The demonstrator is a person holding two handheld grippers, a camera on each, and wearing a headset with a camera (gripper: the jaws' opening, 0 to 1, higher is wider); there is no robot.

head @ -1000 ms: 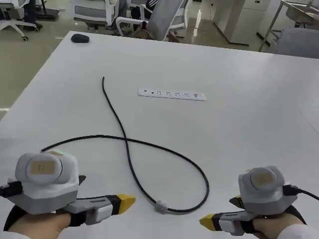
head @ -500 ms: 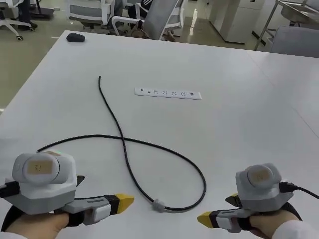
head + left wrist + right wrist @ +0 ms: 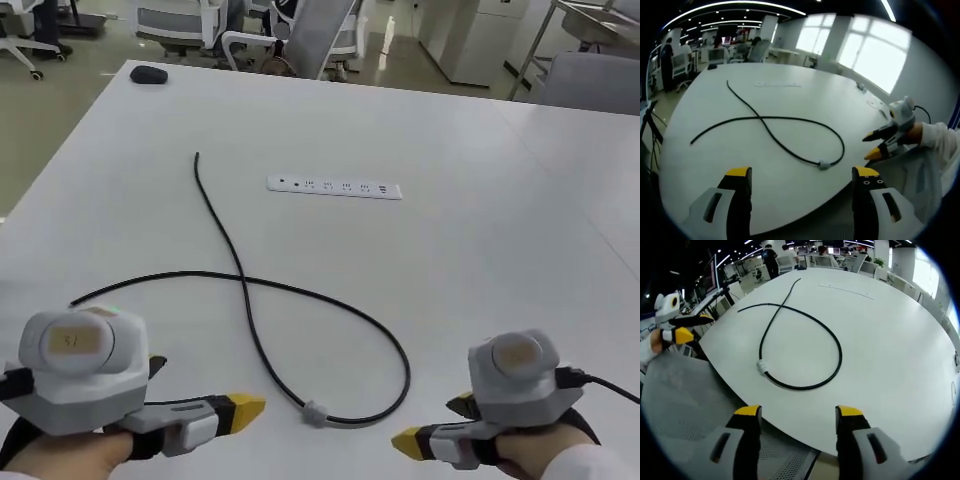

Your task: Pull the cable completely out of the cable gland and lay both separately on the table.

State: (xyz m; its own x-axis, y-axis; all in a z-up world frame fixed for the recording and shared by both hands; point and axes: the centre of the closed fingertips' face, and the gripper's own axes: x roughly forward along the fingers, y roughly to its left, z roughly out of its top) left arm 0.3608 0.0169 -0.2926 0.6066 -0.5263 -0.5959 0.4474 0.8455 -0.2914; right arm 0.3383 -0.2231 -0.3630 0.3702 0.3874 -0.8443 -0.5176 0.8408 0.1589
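Observation:
A long black cable [image 3: 250,300] lies looped on the white table [image 3: 480,230], crossing itself near the middle. A small grey cable gland [image 3: 315,412] sits threaded on the cable near the front edge; it shows too as the gland [image 3: 824,164] and the gland [image 3: 761,366]. My left gripper [image 3: 802,175] is open, held off the table's front edge to the gland's left, nothing between its jaws. My right gripper [image 3: 797,412] is open as well, off the front edge to the gland's right. In the head view the left gripper [image 3: 245,408] and right gripper [image 3: 408,442] flank the gland.
A white power strip [image 3: 333,187] lies at mid-table beyond the cable. A dark computer mouse [image 3: 148,73] rests at the far left corner. Office chairs [image 3: 300,25] stand behind the table. The table's right half is bare.
The head camera has shifted slightly, so the scene slides up and left. Both grippers stay open and sit a little lower in view; the cable and gland lie as before.

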